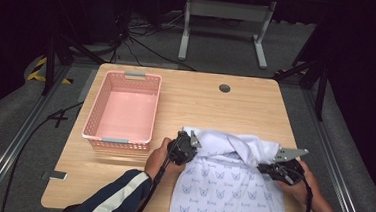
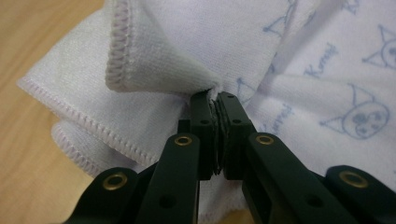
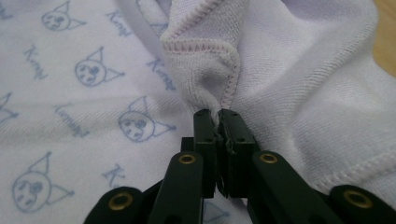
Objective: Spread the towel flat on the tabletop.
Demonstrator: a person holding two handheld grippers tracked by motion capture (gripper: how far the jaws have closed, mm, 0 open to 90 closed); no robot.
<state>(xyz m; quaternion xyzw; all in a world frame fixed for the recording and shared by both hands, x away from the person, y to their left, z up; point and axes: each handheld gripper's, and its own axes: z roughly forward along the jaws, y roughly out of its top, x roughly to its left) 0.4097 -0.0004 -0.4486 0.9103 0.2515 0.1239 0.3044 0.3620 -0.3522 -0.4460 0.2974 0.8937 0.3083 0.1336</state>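
the left gripper (image 2: 217, 95) has its two black jaws pressed together on a pinch of the white knit garment with pale blue cat-face print (image 2: 299, 60), a small tuft of cloth squeezed out at the tips. the right gripper (image 3: 219, 114) is clamped the same way, its jaws closed on a fold where a pink-stitched hem bunches up. in the high view the left gripper (image 1: 183, 145) sits at the garment's (image 1: 225, 189) left edge and the right gripper (image 1: 272, 168) at its right edge, each in one of the person's hands. the garment lies on the near right part of the light wooden table (image 1: 196, 96), its upper part folded over and rumpled, its lower part flat and hanging a little past the near edge. the cloth is soft, finely ribbed, with overlocked seams. a pink perforated plastic basket (image 1: 97, 110) with grey handles stands to the left, apart from the garment.
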